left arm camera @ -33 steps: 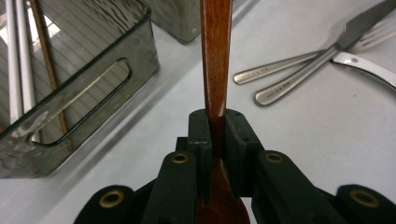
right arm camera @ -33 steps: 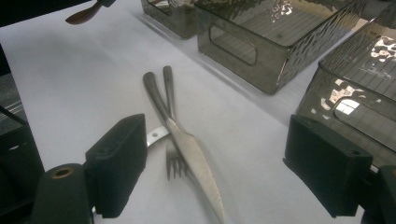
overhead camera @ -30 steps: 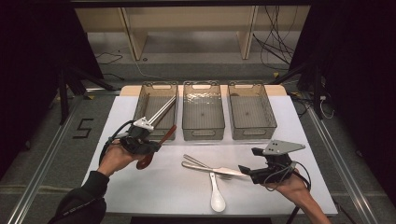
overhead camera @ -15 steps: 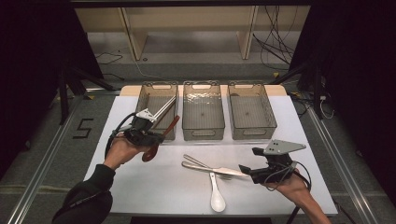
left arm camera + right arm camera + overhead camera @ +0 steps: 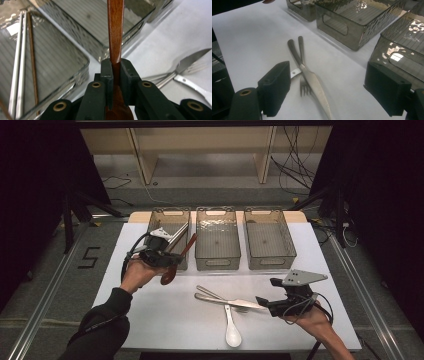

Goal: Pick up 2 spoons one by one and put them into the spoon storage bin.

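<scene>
The left claw [image 5: 167, 256] is pinched on a brown wooden spoon [image 5: 176, 261], its black jaws pressed onto the narrow handle just above the bowl. Against a second ago, the hand now holds the spoon farther from the person and a little higher: it hangs at the near end of the left bin [image 5: 169, 238], handle slanting up over the rim, bowl still out over the table [image 5: 150, 320]. I judge the sorting step is close to its drop, with the spoon about to go in among the long utensils.

The left gripper view shows the grip itself, and thin metal and wooden sticks [image 5: 22, 60] lying inside that bin, which the high view barely resolves.

The right claw [image 5: 325, 87] stands spread wide and has kept its place, facing the knife [image 5: 312, 82] crossed over the fork [image 5: 302, 72]. The high view adds a white spoon [image 5: 231, 330] near them.
</scene>
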`<state>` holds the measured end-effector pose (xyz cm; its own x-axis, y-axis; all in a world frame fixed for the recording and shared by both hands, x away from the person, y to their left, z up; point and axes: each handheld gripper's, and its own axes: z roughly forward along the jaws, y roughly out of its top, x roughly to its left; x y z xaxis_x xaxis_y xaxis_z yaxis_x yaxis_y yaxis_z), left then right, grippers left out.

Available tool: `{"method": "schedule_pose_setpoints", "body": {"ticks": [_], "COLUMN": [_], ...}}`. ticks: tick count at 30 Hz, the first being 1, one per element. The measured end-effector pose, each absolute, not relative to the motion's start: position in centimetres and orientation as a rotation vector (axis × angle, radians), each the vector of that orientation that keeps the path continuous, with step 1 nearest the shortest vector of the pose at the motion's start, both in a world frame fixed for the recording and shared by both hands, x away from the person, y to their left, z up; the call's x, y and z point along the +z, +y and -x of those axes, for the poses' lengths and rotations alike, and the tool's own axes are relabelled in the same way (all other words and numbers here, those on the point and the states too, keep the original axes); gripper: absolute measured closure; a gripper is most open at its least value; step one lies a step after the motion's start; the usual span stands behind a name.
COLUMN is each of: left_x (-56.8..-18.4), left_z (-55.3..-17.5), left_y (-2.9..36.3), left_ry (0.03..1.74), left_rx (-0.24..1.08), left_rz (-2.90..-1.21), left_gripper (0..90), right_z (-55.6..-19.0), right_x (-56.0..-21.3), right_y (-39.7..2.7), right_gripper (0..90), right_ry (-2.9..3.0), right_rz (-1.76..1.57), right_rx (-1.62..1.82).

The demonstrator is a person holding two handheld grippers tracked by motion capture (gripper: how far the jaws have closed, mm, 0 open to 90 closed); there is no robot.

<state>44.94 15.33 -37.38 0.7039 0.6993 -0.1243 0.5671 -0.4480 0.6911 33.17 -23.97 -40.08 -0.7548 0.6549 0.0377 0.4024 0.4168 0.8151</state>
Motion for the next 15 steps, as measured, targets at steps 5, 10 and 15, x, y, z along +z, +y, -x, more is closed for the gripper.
{"method": "schedule_pose_setpoints", "body": {"ticks": [5,10,15], "left_x": [-36.8,-36.3,-35.7], "left_z": [-46.0,-47.3,-48.9], "left_y": [13.8,12.4,11.1], "left_ry": [0.963,0.952,0.955], "left_rx": [0.218,0.221,0.219], "left_rz": [-2.147,-2.139,-2.131], "left_gripper": [81.3,81.3,81.3], "right_z": [-33.2,-33.2,-33.2], "right_x": [-40.1,-40.1,-40.1], "right_y": [-24.0,-24.1,-24.1], "right_gripper": [21.9,21.9,21.9], "right_ry": [2.386,2.385,2.386], "right_rz": [-0.919,-0.920,-0.919], "right_rx": [1.259,1.262,1.263]}}
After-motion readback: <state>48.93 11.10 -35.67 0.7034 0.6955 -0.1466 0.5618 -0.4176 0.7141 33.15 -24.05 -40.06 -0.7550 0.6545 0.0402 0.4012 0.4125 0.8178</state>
